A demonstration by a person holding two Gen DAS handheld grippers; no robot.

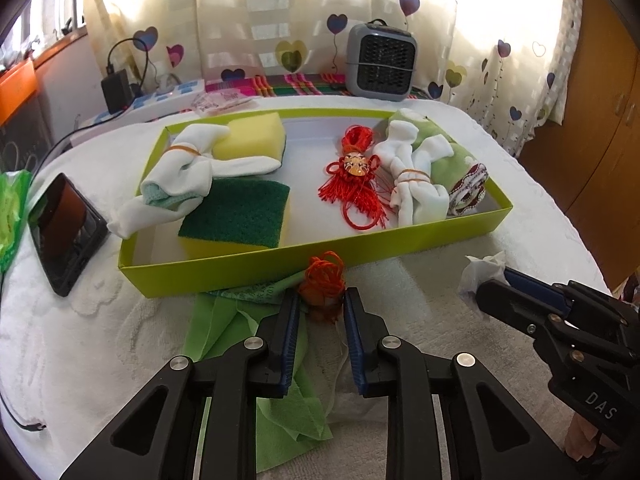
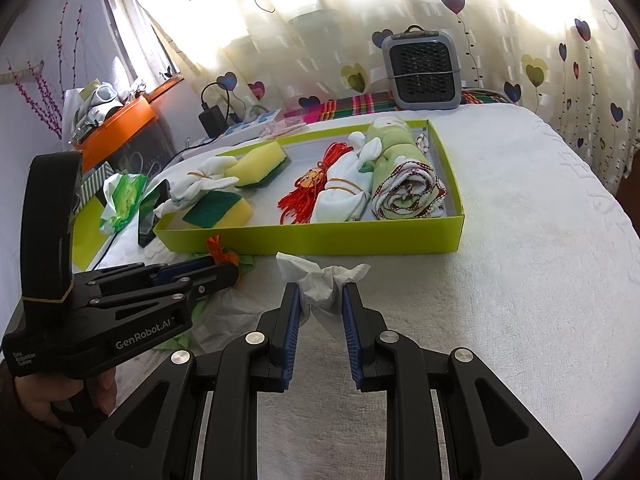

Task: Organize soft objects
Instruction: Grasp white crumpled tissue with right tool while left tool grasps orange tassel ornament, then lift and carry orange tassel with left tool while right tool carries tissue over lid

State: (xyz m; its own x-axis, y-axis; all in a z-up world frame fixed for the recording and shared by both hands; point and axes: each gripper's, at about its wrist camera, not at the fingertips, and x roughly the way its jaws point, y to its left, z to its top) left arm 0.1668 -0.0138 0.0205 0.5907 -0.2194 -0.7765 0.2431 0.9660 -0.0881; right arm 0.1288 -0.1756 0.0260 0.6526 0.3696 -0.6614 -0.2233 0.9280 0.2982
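A lime-green box (image 1: 280, 258) (image 2: 320, 236) lies on the white bedspread. It holds two yellow-green sponges (image 1: 240, 216), two white sock bundles (image 1: 180, 168), a red tassel knot (image 1: 354, 170) and rolled towels (image 2: 408, 188). My left gripper (image 1: 320, 302) is shut on an orange tassel knot (image 1: 322, 274), just in front of the box, above a green cloth (image 1: 224, 320). My right gripper (image 2: 320, 294) is shut on a crumpled white tissue (image 2: 320, 280) (image 1: 480, 272), in front of the box and to the right of the left gripper (image 2: 224, 268).
A black phone (image 1: 64, 228) lies left of the box. A grey heater (image 1: 380, 62) stands at the back by the heart-patterned curtain. A charger and a power strip (image 1: 120, 92) sit back left. A wooden cabinet (image 1: 600, 120) is at the right.
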